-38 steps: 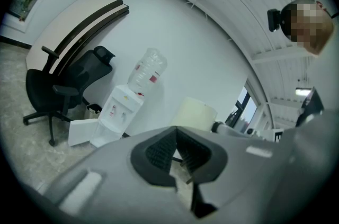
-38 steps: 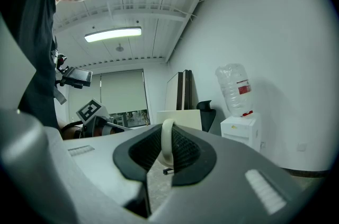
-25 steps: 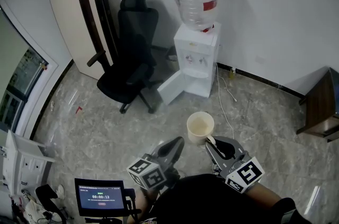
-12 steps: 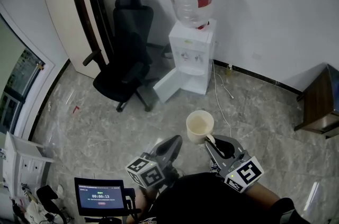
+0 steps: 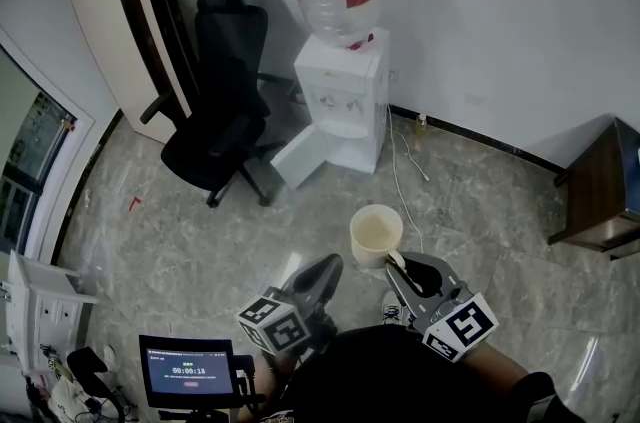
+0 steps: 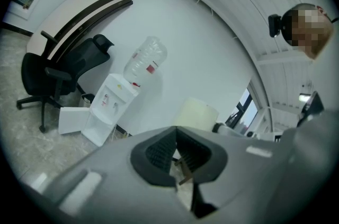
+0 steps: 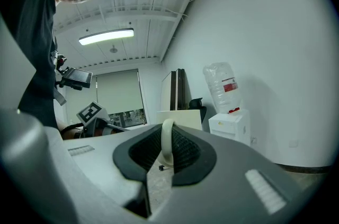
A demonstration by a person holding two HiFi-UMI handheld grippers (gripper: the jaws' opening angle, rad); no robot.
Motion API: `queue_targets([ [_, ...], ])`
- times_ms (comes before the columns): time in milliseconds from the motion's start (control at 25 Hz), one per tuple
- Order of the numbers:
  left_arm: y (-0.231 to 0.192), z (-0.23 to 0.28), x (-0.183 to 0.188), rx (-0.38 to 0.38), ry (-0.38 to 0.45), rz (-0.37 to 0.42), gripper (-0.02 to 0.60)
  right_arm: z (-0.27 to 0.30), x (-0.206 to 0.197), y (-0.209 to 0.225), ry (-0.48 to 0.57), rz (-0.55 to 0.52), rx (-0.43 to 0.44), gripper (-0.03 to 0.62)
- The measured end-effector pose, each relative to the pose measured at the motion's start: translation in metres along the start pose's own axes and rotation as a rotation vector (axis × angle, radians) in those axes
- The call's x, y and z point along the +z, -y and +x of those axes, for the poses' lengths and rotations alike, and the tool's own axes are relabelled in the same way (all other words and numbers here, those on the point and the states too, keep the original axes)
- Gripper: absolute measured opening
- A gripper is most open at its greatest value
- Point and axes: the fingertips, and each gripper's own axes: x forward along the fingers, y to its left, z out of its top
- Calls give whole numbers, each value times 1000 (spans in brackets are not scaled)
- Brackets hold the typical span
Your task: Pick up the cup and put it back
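Note:
A cream cup hangs in the air above the marble floor, in front of the person's body. My right gripper is shut on its handle. In the right gripper view the pale handle stands upright between the dark pads, with the cup's body just beyond. My left gripper floats to the left of the cup, apart from it, its jaws together and nothing in them. From the left gripper view the cup shows just past the closed jaws of the left gripper.
A white water dispenser with a big bottle stands against the far wall, its lower door swung open. A black office chair sits left of it. A cable trails on the floor. A wooden cabinet is at right, a small screen at lower left.
The dispenser and chair have slid up and to the left in the head view. The cup stays in the right gripper at the same spot; the left gripper has kept its place.

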Motion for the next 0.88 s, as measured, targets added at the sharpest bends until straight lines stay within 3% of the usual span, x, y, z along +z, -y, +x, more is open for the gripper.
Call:
queue_targets([
  [440,26,69,-10,57,-17,8,5,-29,16,98,9,49,-18,43],
  [880,-29,90,24,123,59,-77,5,26,31,150,-16,19,-34,43],
])
